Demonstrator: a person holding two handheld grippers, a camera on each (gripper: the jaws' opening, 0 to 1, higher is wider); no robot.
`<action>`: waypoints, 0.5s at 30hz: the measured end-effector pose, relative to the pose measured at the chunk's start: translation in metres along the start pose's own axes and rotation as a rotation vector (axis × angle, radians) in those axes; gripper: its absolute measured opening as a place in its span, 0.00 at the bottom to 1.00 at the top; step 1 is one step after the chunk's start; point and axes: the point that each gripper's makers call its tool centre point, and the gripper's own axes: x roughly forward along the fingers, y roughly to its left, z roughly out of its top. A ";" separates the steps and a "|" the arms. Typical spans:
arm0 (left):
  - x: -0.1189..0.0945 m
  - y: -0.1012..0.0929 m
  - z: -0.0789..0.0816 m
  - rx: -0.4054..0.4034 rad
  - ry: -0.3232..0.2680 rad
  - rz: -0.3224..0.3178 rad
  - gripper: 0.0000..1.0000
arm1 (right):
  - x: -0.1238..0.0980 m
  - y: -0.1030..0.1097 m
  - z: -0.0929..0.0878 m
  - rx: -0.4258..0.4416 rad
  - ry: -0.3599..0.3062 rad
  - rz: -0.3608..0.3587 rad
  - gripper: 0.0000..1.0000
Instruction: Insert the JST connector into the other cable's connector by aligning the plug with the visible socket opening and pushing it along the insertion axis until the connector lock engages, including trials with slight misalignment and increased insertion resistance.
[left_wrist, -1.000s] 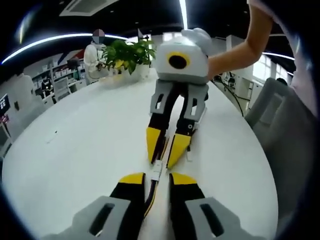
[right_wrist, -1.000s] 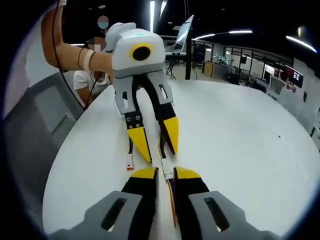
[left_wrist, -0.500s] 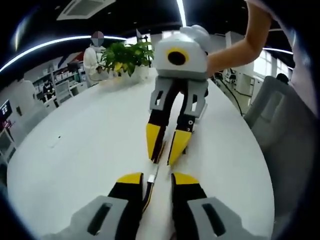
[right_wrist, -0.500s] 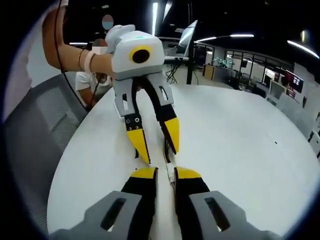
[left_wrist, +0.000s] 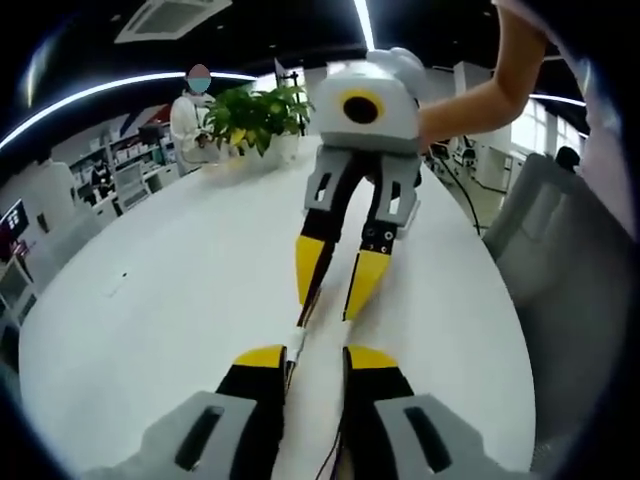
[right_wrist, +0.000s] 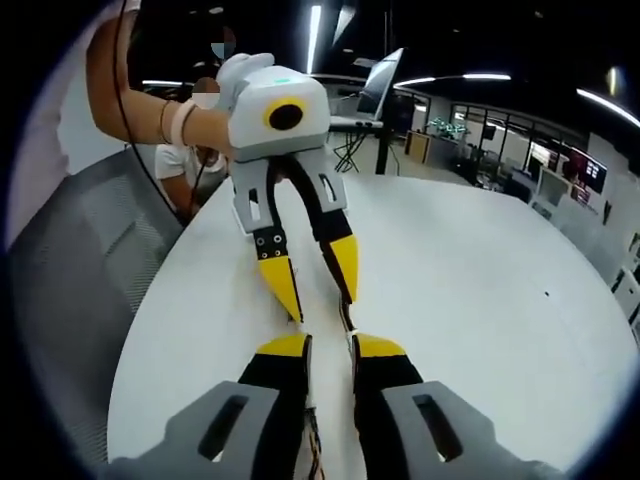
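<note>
Left gripper view: both tongs (left_wrist: 312, 352) (left_wrist: 335, 291) clamped on unlabelled cable connectors (left_wrist: 296, 338).

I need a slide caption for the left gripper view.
Two yellow-tipped tools meet tip to tip over a white table.

The small white JST connector (left_wrist: 297, 338) lay between the tips of both tongs, its thin wires (left_wrist: 288, 372) trailing back between the left tongs
</note>
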 end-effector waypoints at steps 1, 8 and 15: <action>0.000 -0.002 0.000 0.001 0.001 0.000 0.15 | -0.001 0.001 0.000 0.000 0.001 0.000 0.13; 0.000 -0.011 -0.002 0.003 0.009 -0.008 0.15 | -0.004 0.008 -0.003 0.008 0.001 -0.002 0.13; 0.000 -0.018 -0.005 0.004 0.019 -0.014 0.15 | -0.008 0.011 -0.010 0.017 0.009 -0.006 0.13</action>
